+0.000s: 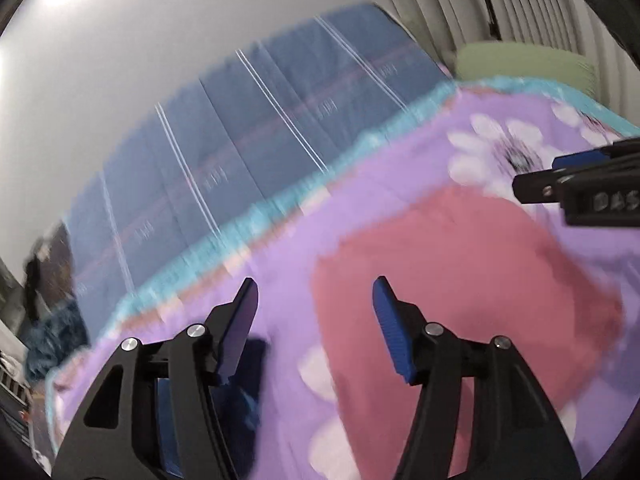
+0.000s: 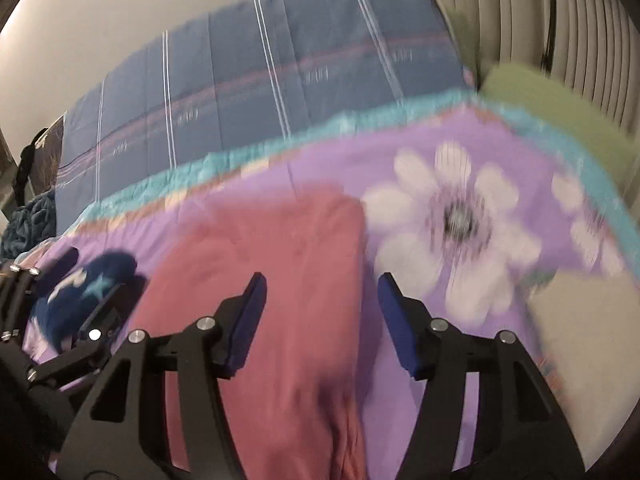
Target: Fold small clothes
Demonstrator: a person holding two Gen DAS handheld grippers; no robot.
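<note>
A pink-red garment point(image 1: 460, 280) point(image 2: 272, 264) lies flat on a purple flowered bedspread point(image 1: 380, 168) point(image 2: 460, 216). My left gripper point(image 1: 314, 292) hovers over the garment's left edge, open, with nothing between its blue pads. Over the garment's right part my right gripper point(image 2: 322, 288) also stands open and empty; it shows at the right rim of the left wrist view as well point(image 1: 576, 184). A dark blue cloth with pale stars point(image 2: 88, 288) point(image 1: 248, 400) lies to the left of the garment. Both views are blurred by motion.
A blue striped quilt point(image 1: 260, 120) point(image 2: 260, 72) covers the far side of the bed against a pale wall. A green pillow point(image 1: 524, 64) point(image 2: 560, 120) sits at the far right by the curtains. A pale folded item point(image 2: 584, 360) lies at the near right.
</note>
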